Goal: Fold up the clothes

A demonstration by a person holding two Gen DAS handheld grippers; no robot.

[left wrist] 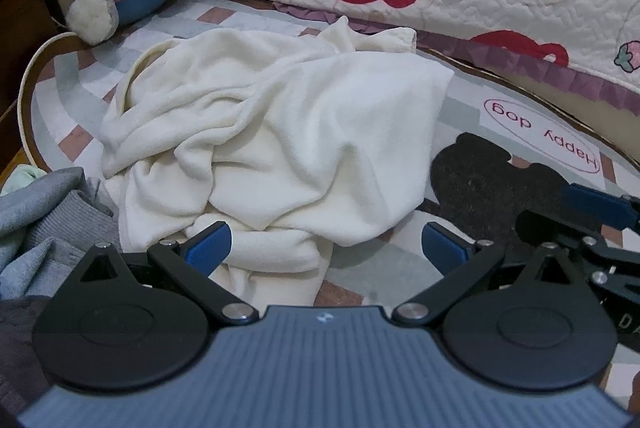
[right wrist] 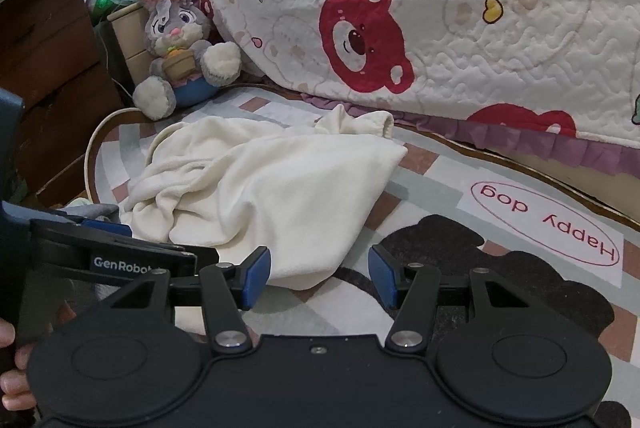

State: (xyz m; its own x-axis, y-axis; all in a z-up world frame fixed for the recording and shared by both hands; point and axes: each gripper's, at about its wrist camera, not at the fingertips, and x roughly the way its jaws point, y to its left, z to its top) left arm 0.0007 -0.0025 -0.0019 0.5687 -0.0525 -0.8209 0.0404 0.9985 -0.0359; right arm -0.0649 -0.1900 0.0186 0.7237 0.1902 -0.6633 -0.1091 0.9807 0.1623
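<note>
Nearest to us, our left gripper (left wrist: pixel 326 242) stands wide open with nothing held, its blue pads either side of the near edge of the cream garment (left wrist: pixel 276 144), the left pad just at the cloth. Our right gripper (right wrist: pixel 319 278) is likewise spread open and empty, hovering at the garment's near right corner over the patterned rug (right wrist: pixel 440 184). In the right wrist view the left gripper's body crosses the lower left, and fingertips of a hand (right wrist: pixel 10 368) show at the frame's edge.

The cream garment lies crumpled in a heap on the rug, a sleeve cuff poking out at its far side. Left of it sits a bundle of grey clothing (left wrist: pixel 36 228) (only partly in view). To the right, the rug carries a black dog shape (right wrist: pixel 480 268) and the words "Happy dog". Beyond, a plush rabbit (right wrist: pixel 180 40) sits against a small drawer unit (right wrist: pixel 128 40), and a quilt with red bears (right wrist: pixel 400 28) hangs off the bed.
</note>
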